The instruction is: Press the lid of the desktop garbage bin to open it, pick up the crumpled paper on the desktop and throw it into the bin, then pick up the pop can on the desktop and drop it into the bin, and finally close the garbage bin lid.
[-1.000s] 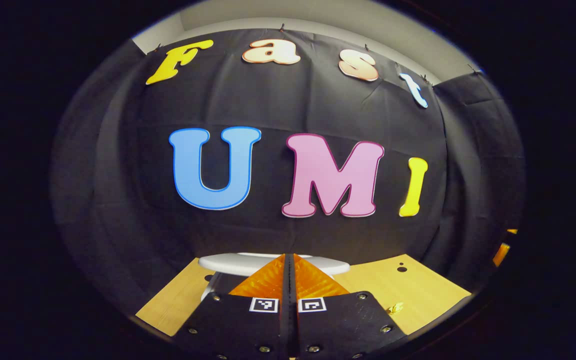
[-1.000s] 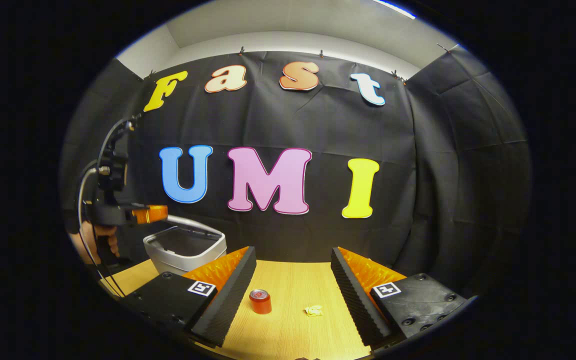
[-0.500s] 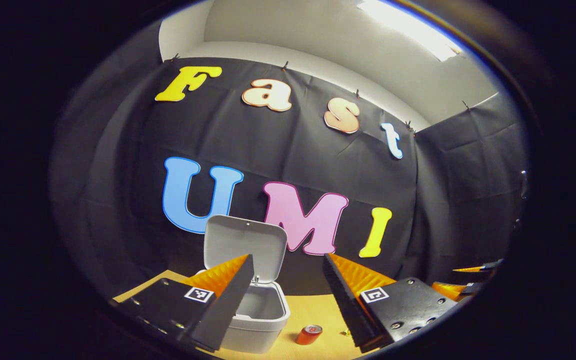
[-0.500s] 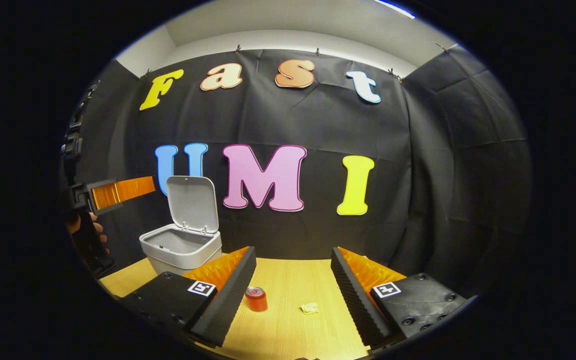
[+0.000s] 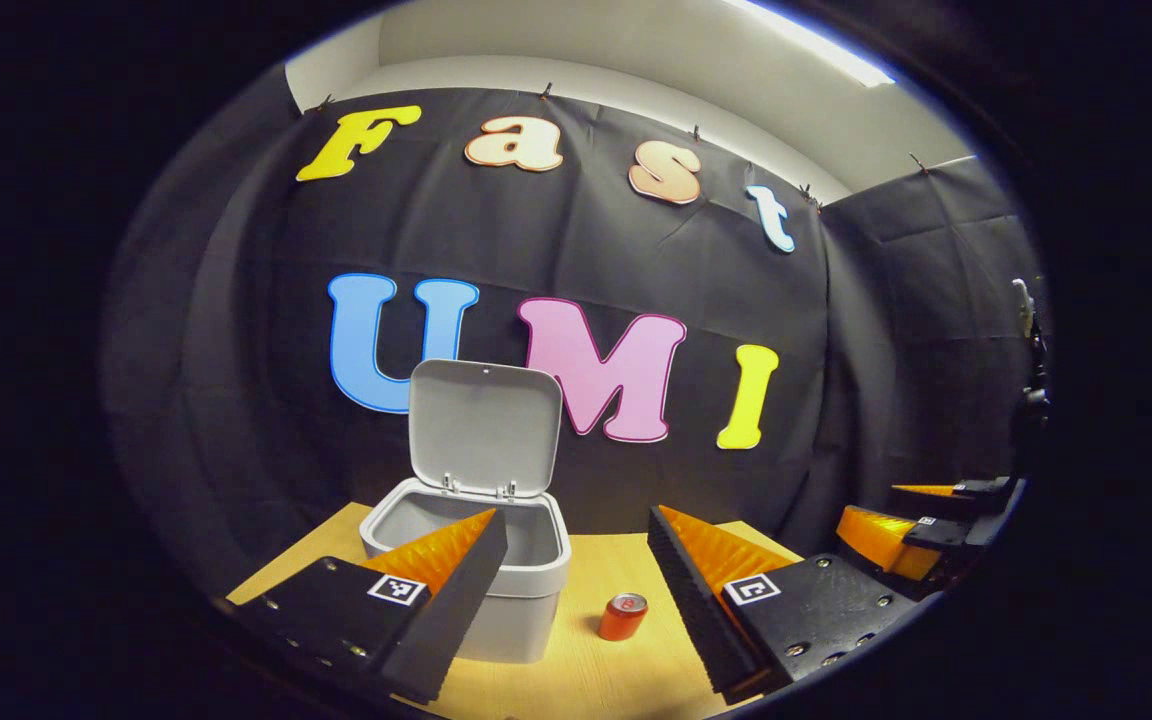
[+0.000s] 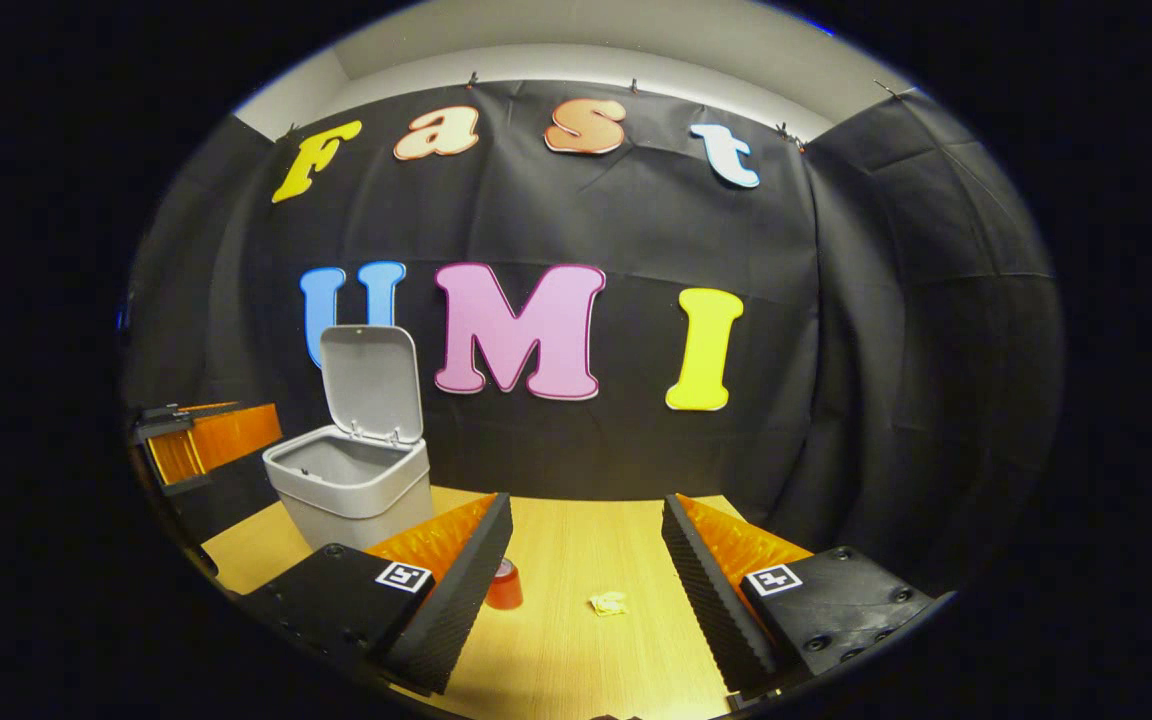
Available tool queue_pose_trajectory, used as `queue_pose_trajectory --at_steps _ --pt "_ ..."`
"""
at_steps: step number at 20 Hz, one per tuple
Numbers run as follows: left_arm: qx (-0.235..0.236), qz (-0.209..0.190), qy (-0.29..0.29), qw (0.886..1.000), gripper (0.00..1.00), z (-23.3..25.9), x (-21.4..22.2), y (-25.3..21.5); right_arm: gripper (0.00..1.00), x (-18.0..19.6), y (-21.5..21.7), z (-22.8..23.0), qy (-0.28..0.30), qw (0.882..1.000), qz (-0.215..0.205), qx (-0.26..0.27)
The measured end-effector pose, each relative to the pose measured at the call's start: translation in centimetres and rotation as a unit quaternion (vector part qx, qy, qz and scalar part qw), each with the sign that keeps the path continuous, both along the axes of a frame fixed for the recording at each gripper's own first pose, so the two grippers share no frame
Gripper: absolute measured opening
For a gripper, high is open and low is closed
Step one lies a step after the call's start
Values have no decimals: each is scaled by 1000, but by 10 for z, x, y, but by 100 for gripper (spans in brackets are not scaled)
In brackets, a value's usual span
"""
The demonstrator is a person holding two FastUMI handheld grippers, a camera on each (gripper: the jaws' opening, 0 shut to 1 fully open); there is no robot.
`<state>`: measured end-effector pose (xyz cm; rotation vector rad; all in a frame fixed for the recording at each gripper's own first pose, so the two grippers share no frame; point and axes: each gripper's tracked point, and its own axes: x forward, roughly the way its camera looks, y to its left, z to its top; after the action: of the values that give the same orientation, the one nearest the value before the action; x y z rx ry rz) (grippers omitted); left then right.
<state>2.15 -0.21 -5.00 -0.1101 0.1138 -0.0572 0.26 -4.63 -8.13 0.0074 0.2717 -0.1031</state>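
Observation:
A grey desktop bin stands on the wooden table with its lid hinged upright, so its mouth is uncovered. My left gripper is open in front of it, and its left finger overlaps the bin's front. A red pop can stands just right of the bin. In the right gripper view, the bin and its raised lid are at the left. The can peeks out beside my finger, and the crumpled paper lies between the fingers of my open right gripper.
The light wooden table ends at the black cloth wall behind the bin. The left gripper shows left of the bin in the right gripper view. The right gripper shows at the far right of the left gripper view.
The left gripper, shut over the bin lid a second ago, has opened and drawn back. The lid has swung upright. The right gripper has edged toward the paper.

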Motion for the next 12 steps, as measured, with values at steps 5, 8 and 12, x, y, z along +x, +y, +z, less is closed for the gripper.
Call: queue_pose_trajectory --at_steps 5,8,12 --pt "5 -32 -25 999 92 7 -5 -21 98 3 -2 -31 51 999 6 14" --pt "17 -33 -41 998 92 11 -6 -23 98 11 -6 -46 71 997 12 12" --pt "7 -31 -36 999 92 9 -7 -30 98 33 -17 -81 105 994 22 8"
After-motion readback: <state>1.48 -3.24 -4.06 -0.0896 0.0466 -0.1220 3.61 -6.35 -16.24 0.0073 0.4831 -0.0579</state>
